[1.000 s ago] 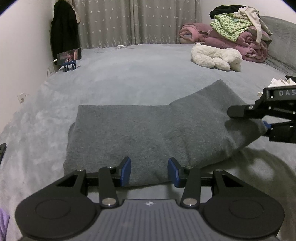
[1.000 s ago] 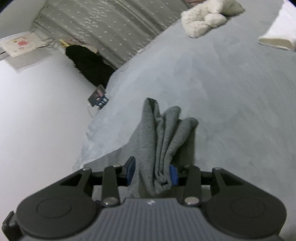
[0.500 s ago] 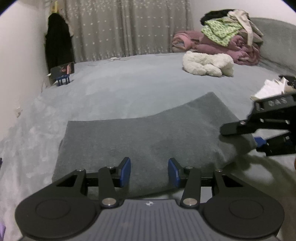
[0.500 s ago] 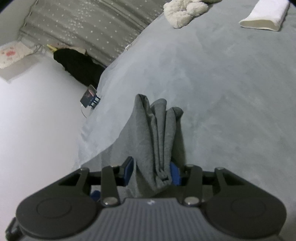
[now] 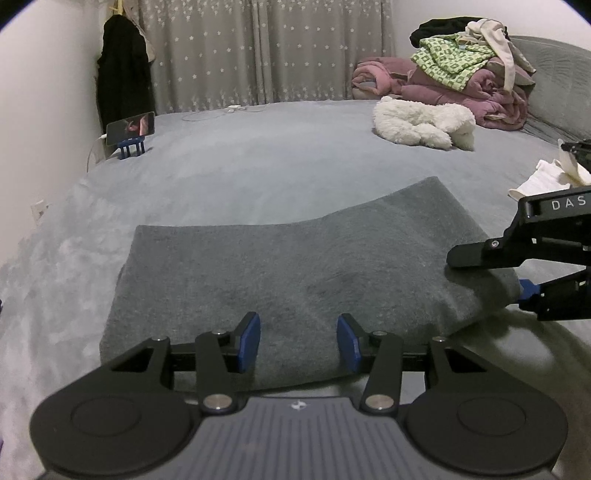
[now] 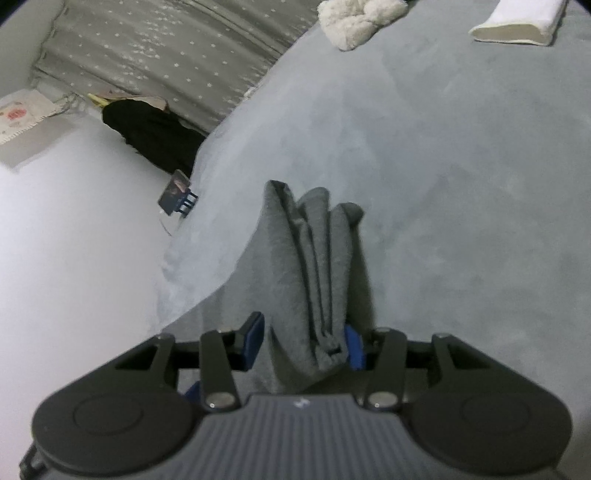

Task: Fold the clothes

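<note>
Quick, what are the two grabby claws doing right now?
Left gripper: open, gripping nothing, fingers either side of the folded grey knit garment's near edge.
Right gripper: shut on that garment's bunched end.

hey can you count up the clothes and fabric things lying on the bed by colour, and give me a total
Grey: 1, the folded garment held by the right tongs
White: 3, fluffy piece, folded cloth, crumpled cloth
Pink: 1, bundled blanket
Green: 1, checked top
Black: 1, item
Beige: 1, item
Total: 8
</note>
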